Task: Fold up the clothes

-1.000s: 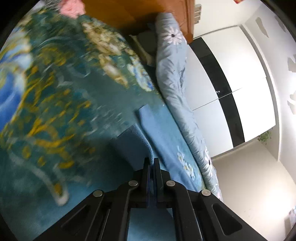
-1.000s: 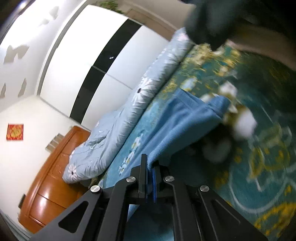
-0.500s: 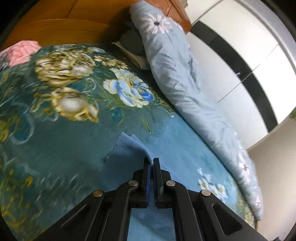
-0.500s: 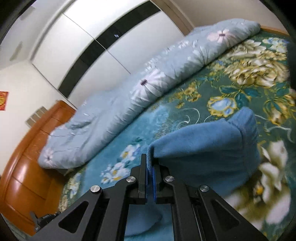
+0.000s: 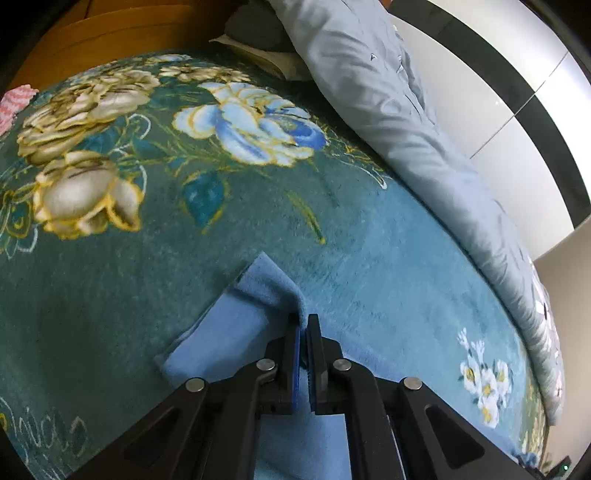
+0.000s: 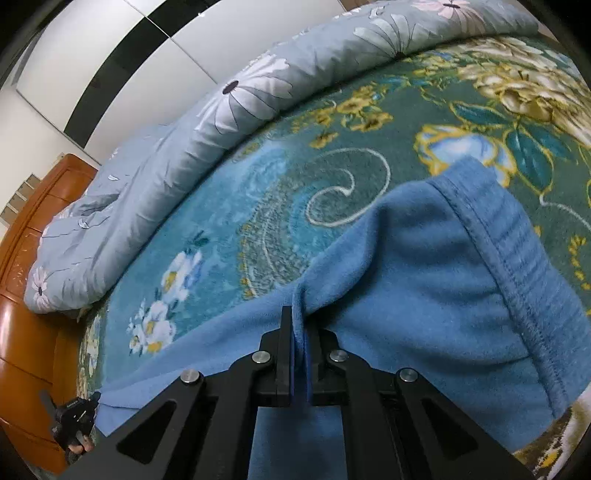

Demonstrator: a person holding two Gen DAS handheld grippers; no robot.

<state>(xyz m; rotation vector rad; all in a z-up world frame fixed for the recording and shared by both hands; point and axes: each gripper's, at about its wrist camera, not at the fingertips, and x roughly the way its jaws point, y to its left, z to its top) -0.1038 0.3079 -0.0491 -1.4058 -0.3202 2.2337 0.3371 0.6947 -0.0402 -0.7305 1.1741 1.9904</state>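
While I look along my left hand-held gripper (image 5: 303,326), its black jaws are pressed together on a fold of the soft blue fleece garment (image 5: 236,325), pinching a raised corner of it. That corner peaks just past the fingertips toward twelve o'clock, and the rest of the fleece lies flat toward seven o'clock and under the gripper frame. It rests on the teal plush floral bed blanket (image 5: 110,280), whose big cream and blue roses spread from nine to twelve o'clock. At ten o'clock, at the picture's edge, sits a small pink knitted item (image 5: 14,105) in front of the orange wooden headboard (image 5: 110,33). From twelve round to four o'clock runs the rolled pale grey-blue daisy-print duvet (image 5: 424,147), with the glossy white wardrobe with black bands (image 5: 517,122) behind it.

Along my right hand-held gripper (image 6: 297,325), the jaws are likewise clamped shut on a pleat of the same blue fleece garment (image 6: 424,295). Here the cloth bulges from the fingertips toward three o'clock, with a stitched ribbed hem (image 6: 517,273) running from one down to four o'clock, and a flat part trailing to eight o'clock. The blanket (image 6: 258,206) shows at eleven, the duvet (image 6: 229,103) beyond, and the wooden bed frame (image 6: 33,295) at nine o'clock.
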